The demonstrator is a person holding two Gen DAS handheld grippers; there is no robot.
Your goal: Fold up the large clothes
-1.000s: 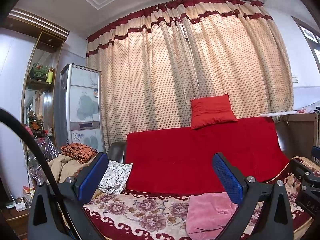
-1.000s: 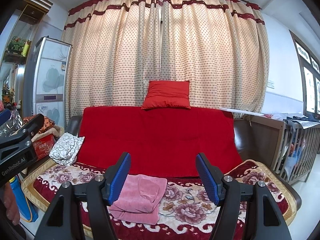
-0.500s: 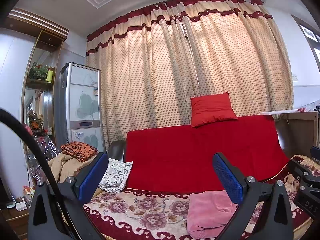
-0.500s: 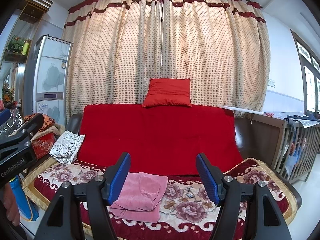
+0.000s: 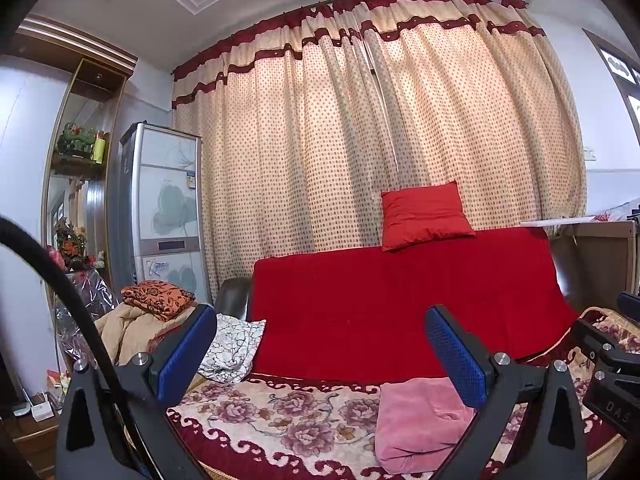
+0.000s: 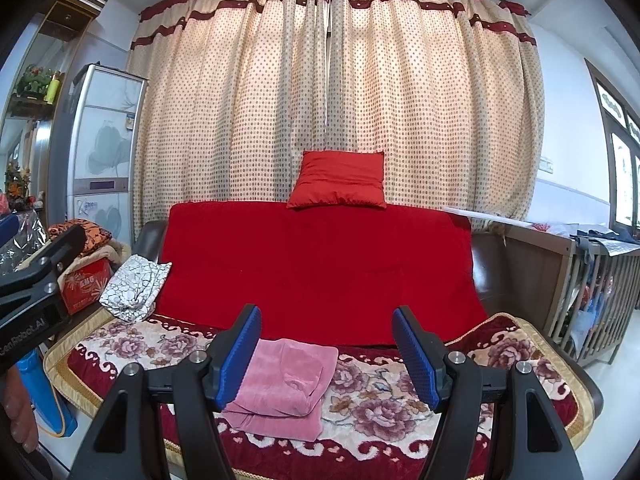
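Right wrist view: the right gripper (image 6: 326, 350) has its jaws apart, holding nothing. The folded pink garment (image 6: 282, 388) lies on the floral sofa cover (image 6: 400, 408), at seven o'clock. Left gripper (image 5: 320, 354) likewise spread, empty.

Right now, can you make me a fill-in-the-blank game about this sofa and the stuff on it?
1. The folded pink garment lies on the sofa's ____ patterned blanket.
2. The red cushion sits on top of the sofa's ____.
3. Both the left gripper and the right gripper hold ____.
4. The curtains are covered in small ____.

Missing words: floral; backrest; nothing; dots
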